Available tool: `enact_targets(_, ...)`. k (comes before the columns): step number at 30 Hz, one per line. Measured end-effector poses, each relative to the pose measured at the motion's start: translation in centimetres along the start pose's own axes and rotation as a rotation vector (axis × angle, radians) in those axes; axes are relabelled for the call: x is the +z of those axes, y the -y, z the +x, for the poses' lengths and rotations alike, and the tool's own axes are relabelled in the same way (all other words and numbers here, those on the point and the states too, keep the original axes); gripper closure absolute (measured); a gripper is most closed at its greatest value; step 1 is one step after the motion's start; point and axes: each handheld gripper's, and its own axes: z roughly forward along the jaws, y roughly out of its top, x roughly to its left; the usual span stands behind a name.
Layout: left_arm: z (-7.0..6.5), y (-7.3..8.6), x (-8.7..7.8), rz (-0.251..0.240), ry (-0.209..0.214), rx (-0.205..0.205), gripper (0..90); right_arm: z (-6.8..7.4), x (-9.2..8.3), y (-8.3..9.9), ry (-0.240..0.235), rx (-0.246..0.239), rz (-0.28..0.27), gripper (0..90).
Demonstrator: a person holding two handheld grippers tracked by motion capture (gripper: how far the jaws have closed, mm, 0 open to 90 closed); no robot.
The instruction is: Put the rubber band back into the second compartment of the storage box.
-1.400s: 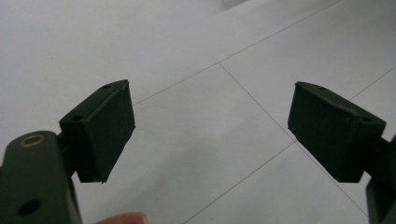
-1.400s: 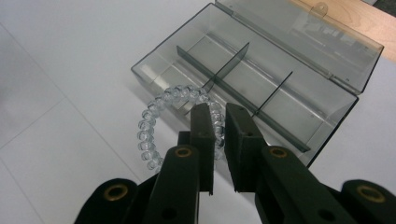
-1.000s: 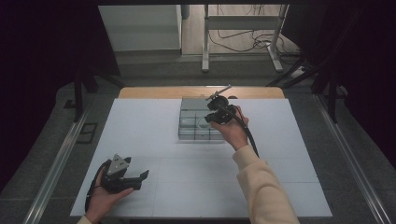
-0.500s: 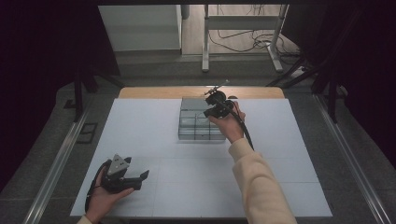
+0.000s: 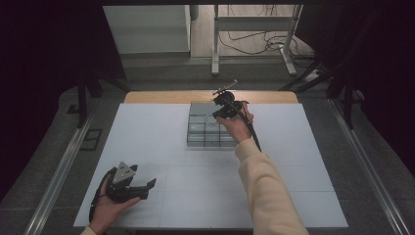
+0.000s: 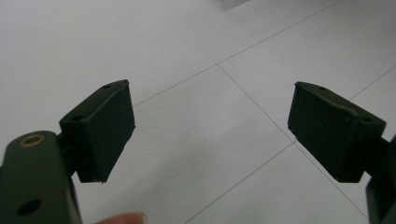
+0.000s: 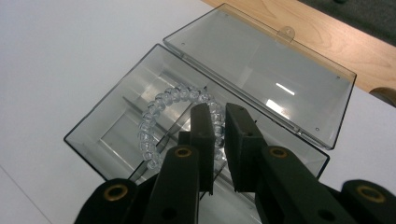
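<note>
Overhead, right hand-held gripper (image 7: 218, 149) clamped on bead bracelet (image 7: 159, 107); left hand-held gripper (image 6: 210, 135) released.

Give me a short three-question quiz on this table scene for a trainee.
1. True or false: the lid of the clear box is shut.
2. What lies in the clear box? A) a clear bead bracelet B) screws C) a key
3. Fill in: the jaws of the left claw stand ____ above the white table.
Key: 1 false; 2 A; 3 open.
</note>
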Motion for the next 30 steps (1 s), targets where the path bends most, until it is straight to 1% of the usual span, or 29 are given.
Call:
enact_targets(2, 0.0, 0.0, 0.0, 0.0, 0.0, 0.0, 15.1, -0.3, 0.2, -0.2, -0.004, 0.02, 0.001, 80.8)
enact_targets(4, 0.0, 0.0, 0.0, -0.001, 0.0, 0.0, 15.1, -0.5, 0.5, -0.5, 0.0, 0.027, 0.004, 80.8)
enact_targets(9, 0.0, 0.0, 0.0, 0.0, 0.001, 0.0, 15.1, -0.7, 0.9, -1.2, 0.002, 0.033, 0.008, 80.8)
enact_targets(14, 0.1, 0.0, 0.0, -0.001, 0.001, -0.001, 15.1, -1.0, 1.9, -2.0, 0.009, 0.049, 0.016, 80.8)
enact_targets(19, 0.1, 0.0, 0.0, -0.002, 0.0, -0.002, 15.1, -1.6, 2.7, -2.3, 0.017, 0.07, 0.016, 80.8)
enact_targets(22, 0.1, 0.0, 0.0, -0.002, -0.001, -0.001, 15.1, -1.9, 3.0, -2.4, 0.013, 0.084, 0.013, 80.8)
enact_targets(30, 0.1, 0.0, 0.0, 0.0, -0.001, 0.0, 15.1, -2.0, 3.0, -2.3, 0.012, 0.088, 0.018, 80.8)
